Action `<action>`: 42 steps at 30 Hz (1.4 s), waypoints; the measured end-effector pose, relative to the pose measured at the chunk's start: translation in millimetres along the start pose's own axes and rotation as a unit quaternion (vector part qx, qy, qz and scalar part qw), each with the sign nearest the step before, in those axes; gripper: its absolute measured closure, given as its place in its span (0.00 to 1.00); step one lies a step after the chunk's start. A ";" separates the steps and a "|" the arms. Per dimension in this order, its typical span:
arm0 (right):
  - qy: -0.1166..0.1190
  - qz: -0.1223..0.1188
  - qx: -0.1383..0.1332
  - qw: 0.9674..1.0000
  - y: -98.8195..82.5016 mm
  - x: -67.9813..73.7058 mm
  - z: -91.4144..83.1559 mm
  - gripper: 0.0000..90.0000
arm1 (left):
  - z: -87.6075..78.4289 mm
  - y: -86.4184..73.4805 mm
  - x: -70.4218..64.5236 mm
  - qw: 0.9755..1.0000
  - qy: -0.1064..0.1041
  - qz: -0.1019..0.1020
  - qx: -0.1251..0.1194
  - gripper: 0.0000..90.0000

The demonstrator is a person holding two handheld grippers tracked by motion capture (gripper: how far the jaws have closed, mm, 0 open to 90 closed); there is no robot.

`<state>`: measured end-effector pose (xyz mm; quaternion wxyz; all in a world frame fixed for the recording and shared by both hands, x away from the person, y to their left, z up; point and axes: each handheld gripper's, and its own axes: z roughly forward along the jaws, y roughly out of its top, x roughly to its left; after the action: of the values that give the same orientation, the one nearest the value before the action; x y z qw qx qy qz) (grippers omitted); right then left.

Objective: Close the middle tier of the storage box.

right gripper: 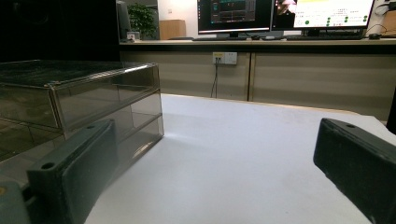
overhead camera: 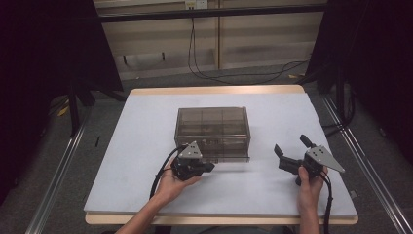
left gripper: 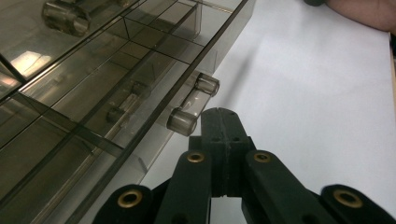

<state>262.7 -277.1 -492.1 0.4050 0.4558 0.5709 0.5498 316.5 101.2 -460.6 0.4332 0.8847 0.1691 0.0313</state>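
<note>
so far, at lower left of centre in the high view, the left gripper (overhead camera: 207, 167) has its fingers (left gripper: 223, 135) pressed together, tip just beside the bar handle (left gripper: 194, 105) of the bottom drawer, not gripping it. the smoky drawer box (overhead camera: 213, 132) sits mid-frame on the white surface (overhead camera: 146, 146), its bottom drawer looking slightly out. at right, the right gripper (overhead camera: 290, 150) hovers with fingers wide apart. opening seems barely begun.

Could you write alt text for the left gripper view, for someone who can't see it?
A black two-jaw claw, jaws pressed together, sits just below the clear cylindrical handle of a smoky transparent plastic drawer box. The box stands on a white table.
</note>
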 end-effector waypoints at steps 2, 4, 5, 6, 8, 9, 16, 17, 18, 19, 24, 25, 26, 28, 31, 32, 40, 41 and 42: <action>0.000 0.000 0.000 1.000 0.0 0.0 0.0 0.00 | 0.0 0.0 0.2 1.000 0.000 -0.001 0.000 1.00; 0.000 0.000 0.000 1.000 0.0 0.1 0.0 0.00 | 0.0 0.2 0.2 1.000 0.001 -0.001 -0.002 1.00; 0.000 0.000 0.000 1.000 0.0 -0.1 0.0 0.00 | -0.1 0.2 0.4 1.000 0.000 -0.002 -0.001 1.00; 0.000 0.000 0.000 1.000 0.0 -0.1 0.0 0.00 | -0.3 0.4 0.5 1.000 0.001 -0.002 0.001 1.00; 0.000 0.000 0.000 1.000 0.0 0.1 0.0 0.00 | 0.9 0.6 1.6 1.000 0.003 -0.001 -0.001 1.00; 0.000 0.000 0.000 1.000 0.0 0.1 0.0 0.00 | 1.4 0.5 2.4 1.000 0.001 -0.003 -0.002 1.00; 0.000 -0.001 0.000 1.000 0.0 0.1 0.1 0.00 | 1.1 0.1 4.0 1.000 0.004 -0.005 -0.003 1.00; 0.000 0.000 0.000 1.000 0.0 0.2 0.0 0.00 | 0.8 0.3 3.8 1.000 0.006 -0.007 -0.005 1.00; 0.000 -0.001 0.000 1.000 0.0 0.1 0.0 0.00 | 0.8 0.8 4.1 1.000 0.006 -0.005 -0.003 1.00; 0.000 -0.001 0.000 1.000 0.0 0.1 0.1 0.00 | 1.5 0.9 4.5 1.000 0.004 -0.005 -0.007 1.00; 0.000 -0.001 0.000 1.000 0.0 0.1 0.0 0.00 | 3.5 1.9 5.6 1.000 0.007 -0.014 -0.008 1.00; 0.000 -0.001 0.000 1.000 0.0 0.1 0.0 0.00 | 3.6 3.4 6.2 1.000 0.009 -0.008 -0.007 1.00; 0.000 -0.001 0.000 1.000 0.0 0.1 0.0 0.00 | 3.6 3.4 6.2 1.000 0.009 -0.008 -0.007 1.00; 0.000 -0.001 0.000 1.000 0.0 0.1 0.0 0.00 | 3.5 4.9 6.7 1.000 0.008 -0.011 -0.009 1.00; 0.000 -0.001 0.000 1.000 0.0 0.0 0.0 0.00 | 5.2 6.6 6.5 1.000 0.005 -0.012 -0.015 1.00; 0.000 -0.001 0.001 1.000 0.0 0.0 -0.1 0.00 | 5.6 6.9 6.5 1.000 0.004 -0.011 -0.016 1.00; 0.000 -0.001 0.000 1.000 0.0 0.1 0.0 0.00 | 6.7 7.8 7.4 1.000 0.006 -0.011 -0.017 1.00; 0.000 -0.001 0.000 1.000 0.0 0.1 0.1 0.00 | 6.9 7.5 8.2 1.000 0.005 -0.011 -0.020 1.00; 0.000 -0.001 0.000 1.000 0.0 0.1 0.1 0.00 | 6.9 7.5 8.2 1.000 0.005 -0.011 -0.020 1.00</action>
<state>262.8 -277.0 -492.1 0.4053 0.4550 0.5715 0.5497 327.7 94.4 -459.8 0.4500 0.8740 0.1803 0.0342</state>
